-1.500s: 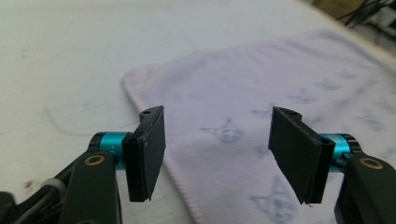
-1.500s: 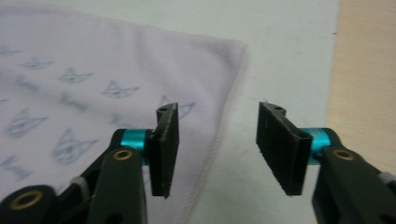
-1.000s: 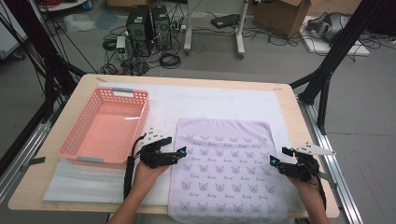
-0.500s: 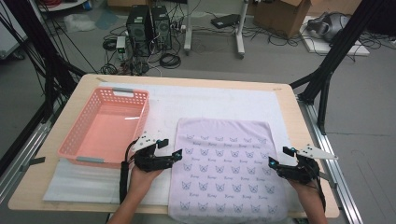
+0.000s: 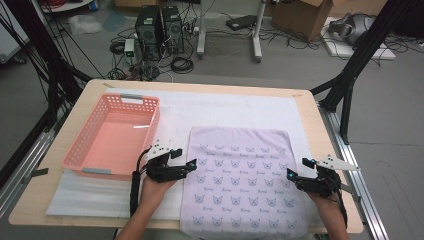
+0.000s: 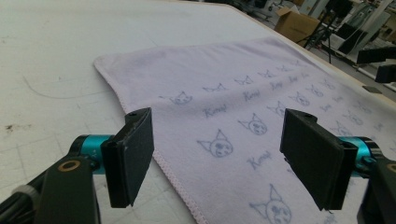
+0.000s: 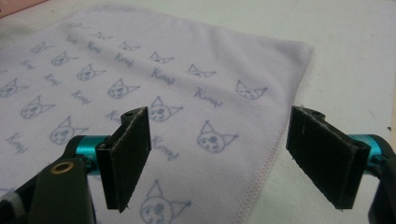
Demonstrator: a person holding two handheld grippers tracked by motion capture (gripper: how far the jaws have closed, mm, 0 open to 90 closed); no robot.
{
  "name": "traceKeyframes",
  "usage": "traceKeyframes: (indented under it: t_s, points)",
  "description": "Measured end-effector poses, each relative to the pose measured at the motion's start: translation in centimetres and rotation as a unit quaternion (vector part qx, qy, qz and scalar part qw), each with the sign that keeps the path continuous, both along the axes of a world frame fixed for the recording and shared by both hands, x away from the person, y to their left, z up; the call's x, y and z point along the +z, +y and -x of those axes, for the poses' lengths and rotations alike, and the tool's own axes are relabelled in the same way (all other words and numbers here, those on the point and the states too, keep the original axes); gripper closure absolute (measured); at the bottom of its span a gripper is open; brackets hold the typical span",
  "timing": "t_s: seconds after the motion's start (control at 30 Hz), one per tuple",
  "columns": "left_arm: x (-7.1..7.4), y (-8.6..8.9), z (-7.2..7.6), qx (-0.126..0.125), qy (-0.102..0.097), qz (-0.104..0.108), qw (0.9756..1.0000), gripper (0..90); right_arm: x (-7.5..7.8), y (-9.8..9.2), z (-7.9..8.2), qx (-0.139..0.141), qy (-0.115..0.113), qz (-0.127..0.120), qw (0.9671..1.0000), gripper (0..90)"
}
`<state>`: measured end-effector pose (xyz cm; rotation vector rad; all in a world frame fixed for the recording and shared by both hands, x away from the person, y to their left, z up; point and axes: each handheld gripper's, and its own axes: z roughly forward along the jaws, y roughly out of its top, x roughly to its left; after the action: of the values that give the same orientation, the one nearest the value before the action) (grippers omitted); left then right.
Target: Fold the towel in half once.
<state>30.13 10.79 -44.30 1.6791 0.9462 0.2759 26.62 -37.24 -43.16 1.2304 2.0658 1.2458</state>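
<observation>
I have the lilac towel (image 5: 242,182) lying flat on the tabletop (image 5: 310,107), its near edge at the front rim, with the pink basket (image 5: 112,135) empty just to its left. My left claw (image 5: 182,159) sits at the towel's left hem and my right claw (image 5: 295,169) at the right hem, both roughly level with each other, which reads to me as lining up for a two-sided pinch to lift or fold the cloth. In the left gripper view the left claw's jaws have just been easing inward but stand wide, straddling the stitched hem with the pads clear of the fabric. The right claw is spread wide too, its hem between the jaws, gripping nothing. The towel is printed with cat-like faces and a script word, possibly "Kuromi", though the lettering is too soft to be sure.
</observation>
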Motion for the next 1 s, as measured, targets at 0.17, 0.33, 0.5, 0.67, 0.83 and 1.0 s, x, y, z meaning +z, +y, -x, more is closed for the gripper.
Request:
traceKeyframes:
  t_s: [0.17,0.33,0.5,0.67,0.83,1.0]
  points:
    - [-0.4,0.1,-0.5,0.009,0.012,-0.003,0.9999,28.1,-0.2,0.2,-0.3,-0.004,0.007,0.002,1.0,21.2]
    - [-0.6,0.1,-0.8,0.016,0.018,-0.014,0.9996,29.6,-0.5,0.8,-1.0,0.0,0.024,0.011,0.9996,22.4]
    - [-0.8,0.1,-1.2,0.025,0.035,-0.022,0.9989,33.3,-0.9,1.4,-2.6,-0.008,0.046,0.021,0.9987,26.3]
    - [-0.8,-0.4,-1.8,0.026,0.059,-0.05,0.9967,38.2,-1.2,2.0,-4.5,-0.034,0.069,0.06,0.9952,34.1]
    - [-0.8,-1.0,-2.7,0.034,0.066,-0.069,0.9949,37.5,-1.0,1.7,-5.6,-0.063,0.082,0.055,0.993,37.1]
    - [-1.1,-1.2,-3.5,0.058,0.091,-0.075,0.9914,37.8,-1.1,1.8,-6.6,-0.059,0.1,0.055,0.9917,41.6]
